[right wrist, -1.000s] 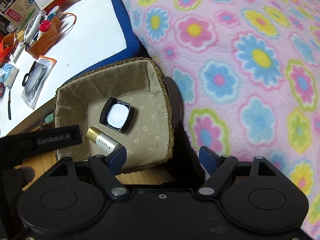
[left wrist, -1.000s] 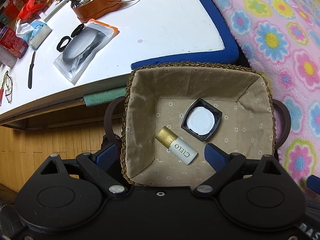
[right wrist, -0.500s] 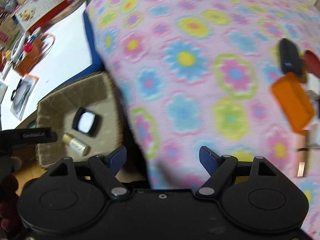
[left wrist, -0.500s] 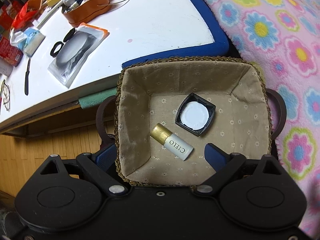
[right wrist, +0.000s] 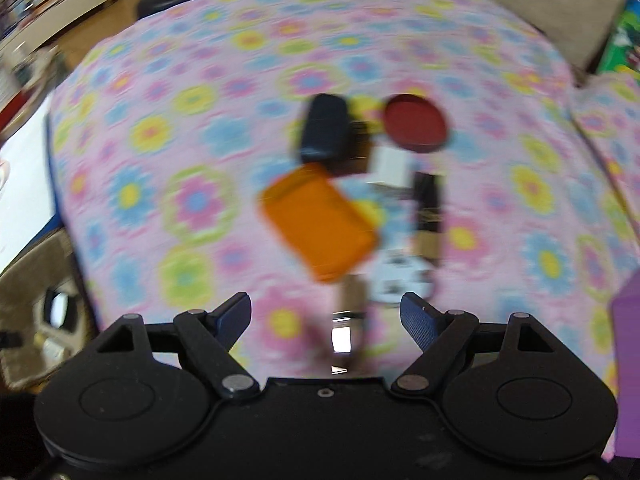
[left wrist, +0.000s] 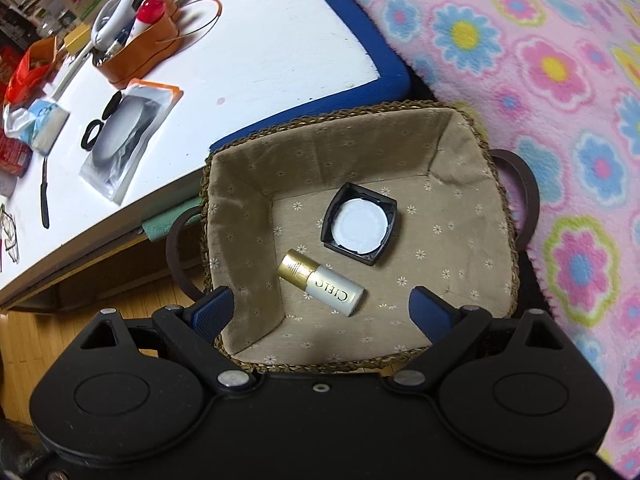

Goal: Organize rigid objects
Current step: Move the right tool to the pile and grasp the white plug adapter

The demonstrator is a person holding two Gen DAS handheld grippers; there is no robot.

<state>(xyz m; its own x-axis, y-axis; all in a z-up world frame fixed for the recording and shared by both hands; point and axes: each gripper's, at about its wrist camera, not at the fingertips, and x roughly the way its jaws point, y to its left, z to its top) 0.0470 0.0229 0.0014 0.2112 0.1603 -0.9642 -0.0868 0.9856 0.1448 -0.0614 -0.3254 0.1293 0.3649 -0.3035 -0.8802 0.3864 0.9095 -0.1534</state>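
A woven basket (left wrist: 452, 208) with a beige flowered lining holds a black square compact (left wrist: 359, 229) and a white tube with a gold cap (left wrist: 322, 288). My left gripper (left wrist: 322, 312) is open and empty over the basket's near rim. My right gripper (right wrist: 326, 316) is open and empty above the flowered blanket (right wrist: 180, 184). Ahead of it, blurred, lie an orange case (right wrist: 318, 220), a dark blue case (right wrist: 324, 128), a red round lid (right wrist: 416, 122), a white box (right wrist: 390, 168) and a dark stick (right wrist: 427, 216). A slim shiny item (right wrist: 346, 332) lies between its fingertips.
A white table (left wrist: 248, 40) with a blue edge stands beside the basket, with an orange holder (left wrist: 136, 52), a plastic pouch (left wrist: 124, 136) and other clutter. The basket corner shows at the left of the right wrist view (right wrist: 32, 276). A purple object (right wrist: 626, 360) is at its right edge.
My right gripper has swung right, away from the basket, to the group of objects on the blanket. My left gripper has stayed over the basket, shifting slightly.
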